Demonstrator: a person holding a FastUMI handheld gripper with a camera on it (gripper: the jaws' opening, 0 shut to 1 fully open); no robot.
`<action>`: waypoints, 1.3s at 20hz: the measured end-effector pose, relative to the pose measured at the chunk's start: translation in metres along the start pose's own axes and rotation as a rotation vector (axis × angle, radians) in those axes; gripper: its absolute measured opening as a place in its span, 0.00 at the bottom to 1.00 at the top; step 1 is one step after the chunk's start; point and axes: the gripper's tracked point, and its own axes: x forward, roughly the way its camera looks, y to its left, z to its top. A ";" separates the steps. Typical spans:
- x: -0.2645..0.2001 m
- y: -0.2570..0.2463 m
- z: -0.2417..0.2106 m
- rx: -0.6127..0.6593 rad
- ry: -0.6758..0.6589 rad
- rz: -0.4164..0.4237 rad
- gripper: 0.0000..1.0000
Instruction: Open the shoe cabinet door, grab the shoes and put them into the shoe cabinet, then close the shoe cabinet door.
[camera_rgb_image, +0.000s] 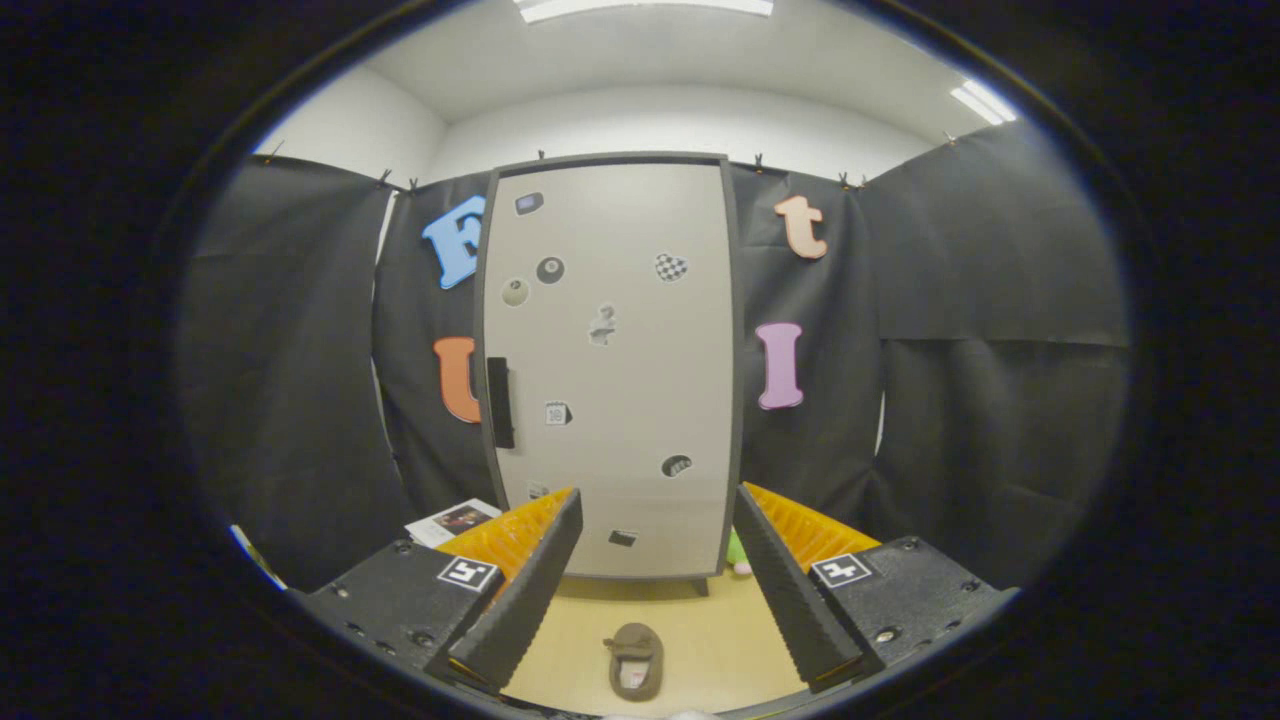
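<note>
My claw hangs released, fingers spread and empty, facing the closed cabinet door, its handle untouched; a shoe waits on the floor between.

A wooden floor of pale tone is seen below, and black cloth is hung as the booth's wall at the back and on both sides, clipped along its upper edge. A white wall and ceiling are seen above the cloth, with lit ceiling light panels. A printed leaflet is laid flat low by the cloth. A small green and pink object is partly seen on the floor; its kind cannot be told.
</note>
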 end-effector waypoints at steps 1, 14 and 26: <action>0.014 0.016 -0.001 0.004 0.005 0.027 0.99; 0.216 0.174 0.016 0.045 0.050 0.228 0.94; 0.284 0.190 0.011 0.022 0.076 0.148 0.53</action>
